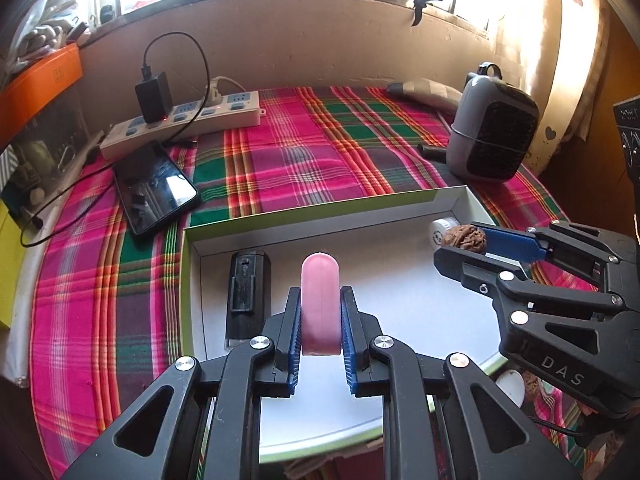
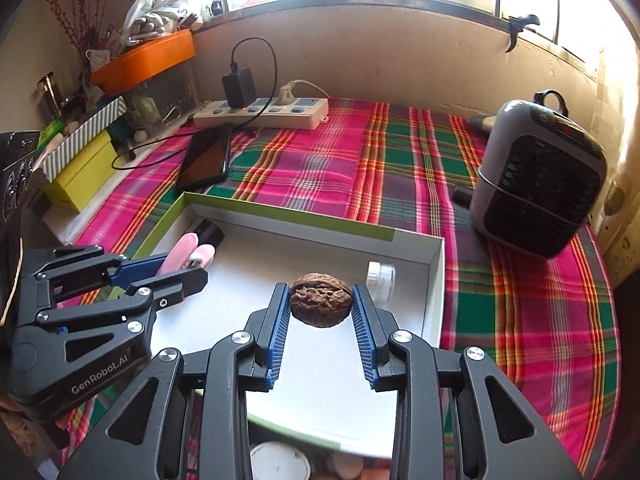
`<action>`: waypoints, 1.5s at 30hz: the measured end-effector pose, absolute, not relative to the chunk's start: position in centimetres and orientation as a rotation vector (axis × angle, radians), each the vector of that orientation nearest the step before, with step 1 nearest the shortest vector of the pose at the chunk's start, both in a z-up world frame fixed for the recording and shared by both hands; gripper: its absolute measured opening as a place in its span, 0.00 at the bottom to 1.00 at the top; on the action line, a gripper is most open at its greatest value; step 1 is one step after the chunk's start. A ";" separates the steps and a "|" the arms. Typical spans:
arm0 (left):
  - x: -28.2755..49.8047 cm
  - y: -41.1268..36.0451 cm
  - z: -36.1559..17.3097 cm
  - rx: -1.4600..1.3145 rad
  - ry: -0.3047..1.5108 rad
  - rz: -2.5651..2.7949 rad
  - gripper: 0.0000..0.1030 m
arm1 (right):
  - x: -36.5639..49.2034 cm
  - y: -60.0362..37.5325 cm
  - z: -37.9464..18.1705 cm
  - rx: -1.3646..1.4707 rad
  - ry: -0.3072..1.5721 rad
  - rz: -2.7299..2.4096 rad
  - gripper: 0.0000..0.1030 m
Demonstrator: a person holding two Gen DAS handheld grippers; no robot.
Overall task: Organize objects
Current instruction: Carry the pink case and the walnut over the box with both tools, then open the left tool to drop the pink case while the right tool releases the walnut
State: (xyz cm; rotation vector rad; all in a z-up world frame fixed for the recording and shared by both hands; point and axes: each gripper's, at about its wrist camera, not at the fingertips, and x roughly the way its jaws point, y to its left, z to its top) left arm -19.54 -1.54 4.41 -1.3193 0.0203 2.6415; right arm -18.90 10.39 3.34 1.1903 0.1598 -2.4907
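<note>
Plaid cloth (image 1: 312,148) covers the counter. At the back: power strip (image 1: 188,118) with a black charger (image 1: 154,96) plugged in, phone (image 1: 154,188) lying flat in front of it, grey fan heater (image 1: 492,136) standing at right, well clear of the box. Open white box (image 1: 320,216) with green rim sits nearest; inside it a black clip-on device (image 1: 246,292) lies at left, a small white jar (image 2: 380,276) on its side in the far right corner. Left hand-held gripper (image 1: 320,320) is clamped on a pink clip (image 1: 320,304), smooth, rounded tip, over the box near the black device. Right hand-held gripper (image 2: 320,304) is clamped on a walnut (image 2: 320,300), brown, wrinkled, over the box just short of the jar.
</note>
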 end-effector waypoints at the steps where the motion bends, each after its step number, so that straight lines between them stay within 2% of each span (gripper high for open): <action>1: -19.8 -1.6 4.3 -1.324 0.020 2.642 0.15 | -19.2 10.3 3.2 1.196 0.168 -2.486 0.32; 14: -22.1 -1.4 2.7 -1.371 0.037 2.625 0.15 | -22.4 9.1 1.0 1.299 0.205 -2.436 0.32; 45: -23.0 -1.2 1.4 -1.410 0.051 2.617 0.16 | -23.4 8.3 -0.2 1.315 0.234 -2.427 0.32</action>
